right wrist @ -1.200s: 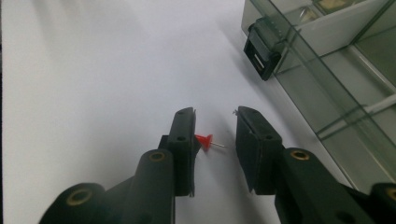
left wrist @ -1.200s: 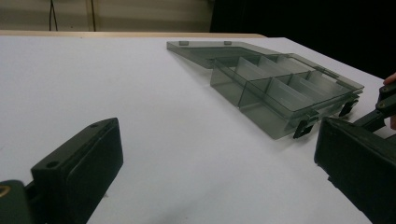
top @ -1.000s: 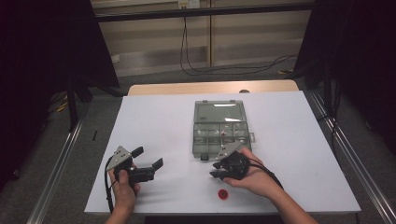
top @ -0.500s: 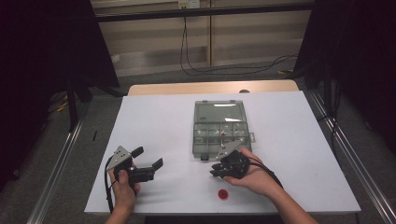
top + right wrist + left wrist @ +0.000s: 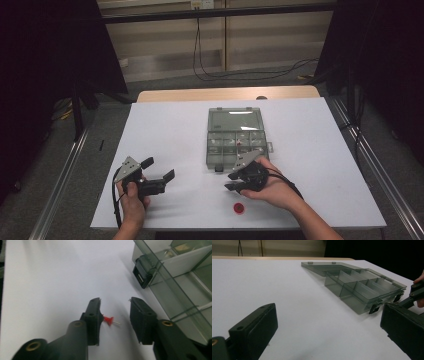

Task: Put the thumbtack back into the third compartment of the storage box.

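Note:
A clear grey compartment box (image 5: 235,142) lies open mid-table, also in the left gripper view (image 5: 362,287) and the right gripper view (image 5: 180,277). My right gripper (image 5: 231,181) sits just in front of the box's near left corner, pointing left. Its jaws have just been opening. Between them a small red push pin (image 5: 108,320) lies with its head against the left pad and its point free, so the right gripper (image 5: 116,301) is open. My left gripper (image 5: 159,168) rests at the front left, and in its own view the left gripper (image 5: 329,330) is wide open and empty.
A small red round thing (image 5: 239,207) lies on the white table (image 5: 175,130) near the front edge, just below the right hand. The box's black latch (image 5: 143,271) sticks out towards the right gripper. Metal rails (image 5: 60,185) run along both table sides.
The right gripper's jaws stand a little wider apart than half a second ago. Both hands and the box have stayed where they were.

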{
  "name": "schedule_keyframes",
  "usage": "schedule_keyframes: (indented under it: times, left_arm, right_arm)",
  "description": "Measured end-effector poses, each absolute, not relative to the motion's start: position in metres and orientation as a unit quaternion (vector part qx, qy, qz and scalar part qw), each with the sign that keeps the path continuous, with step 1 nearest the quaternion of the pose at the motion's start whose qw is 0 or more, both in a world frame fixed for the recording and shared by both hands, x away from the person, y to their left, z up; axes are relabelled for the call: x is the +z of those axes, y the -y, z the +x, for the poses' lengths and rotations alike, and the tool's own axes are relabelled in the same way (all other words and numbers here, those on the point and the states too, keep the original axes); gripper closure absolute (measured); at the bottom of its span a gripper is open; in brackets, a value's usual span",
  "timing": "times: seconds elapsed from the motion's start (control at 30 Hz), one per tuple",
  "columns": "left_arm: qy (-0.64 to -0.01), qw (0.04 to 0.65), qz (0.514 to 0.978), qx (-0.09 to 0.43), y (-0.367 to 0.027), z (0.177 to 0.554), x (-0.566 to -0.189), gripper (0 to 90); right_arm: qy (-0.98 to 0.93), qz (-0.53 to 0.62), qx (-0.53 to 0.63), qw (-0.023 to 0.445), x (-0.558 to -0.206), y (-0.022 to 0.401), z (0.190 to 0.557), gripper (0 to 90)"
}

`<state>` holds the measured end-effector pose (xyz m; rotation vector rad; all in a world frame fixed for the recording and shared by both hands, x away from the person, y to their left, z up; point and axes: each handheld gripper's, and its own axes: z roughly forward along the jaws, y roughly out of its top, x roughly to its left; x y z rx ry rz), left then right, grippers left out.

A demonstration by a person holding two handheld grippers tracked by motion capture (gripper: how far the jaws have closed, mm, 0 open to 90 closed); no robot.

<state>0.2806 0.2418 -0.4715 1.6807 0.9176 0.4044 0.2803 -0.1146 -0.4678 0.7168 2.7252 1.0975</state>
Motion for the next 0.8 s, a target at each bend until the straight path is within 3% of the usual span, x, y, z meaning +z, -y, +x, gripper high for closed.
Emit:
schedule_keyframes:
  times: [0.2,0.53,0.8]
  left_arm:
    - [-0.389,0.559,0.712,0.171,-0.242,0.2805,-0.4715,1.2]
    - [-0.388,0.558,0.713,0.171,-0.2421,0.2805,-0.4714,1.1]
    - [-0.389,0.558,0.713,0.172,-0.2419,0.2805,-0.4715,1.1]
  right_arm:
    - [-0.904,0.23,0.357,0.052,-0.4705,0.1115,0.2818,61.7]
    - [-0.91,0.219,0.347,0.049,-0.4738,0.1102,0.2797,77.0]
    - [-0.906,0.232,0.351,0.043,-0.4737,0.1123,0.2797,78.4]
